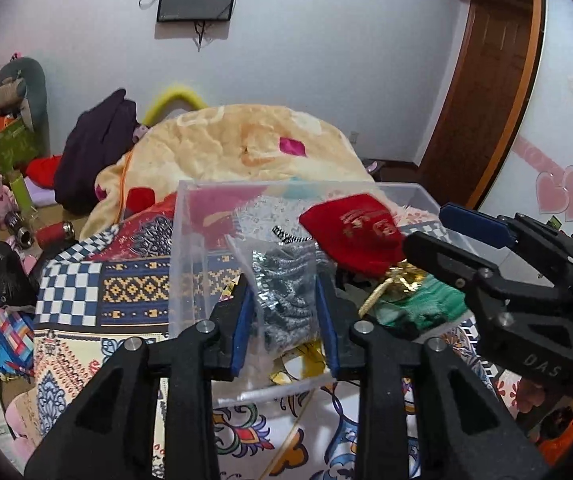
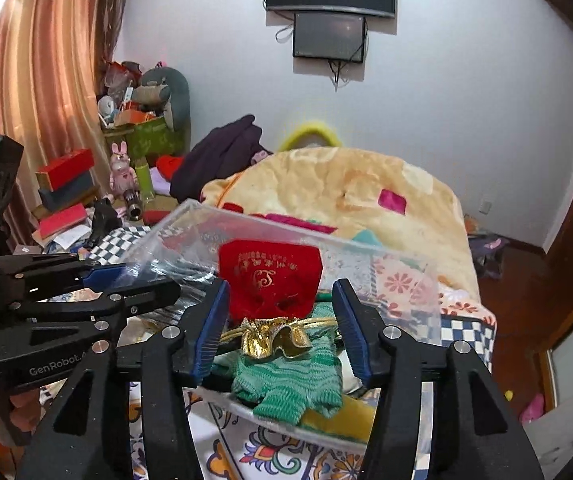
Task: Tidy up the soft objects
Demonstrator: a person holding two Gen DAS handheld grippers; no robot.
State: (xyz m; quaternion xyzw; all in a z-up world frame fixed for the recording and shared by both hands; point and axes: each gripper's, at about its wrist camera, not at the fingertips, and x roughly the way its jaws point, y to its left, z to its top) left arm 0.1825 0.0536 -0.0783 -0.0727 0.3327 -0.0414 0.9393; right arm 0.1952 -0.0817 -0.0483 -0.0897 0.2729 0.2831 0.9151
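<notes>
One big yellow blanket [image 1: 246, 140] heaped at the back, one clear plastic bin [image 1: 190, 240] on the patterned bedspread [image 1: 126, 292]. In the bin: one red pouch [image 2: 272, 276], one green knit piece [image 2: 290, 376], one gold ribbon [image 2: 274, 338]. Left gripper [image 1: 286, 308] is pinching one clear bag of grey yarn [image 1: 290, 296] over the bin. Right gripper [image 2: 278, 328] is spread wide, holding nothing.

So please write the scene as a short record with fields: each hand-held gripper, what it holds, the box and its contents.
left hand-held gripper: shut on clear bag of grey fabric, over the box
right hand-held gripper: open, empty, over the box
container: clear plastic box on patterned bedcover
contents: red pouch, gold bow, green knit piece
</notes>
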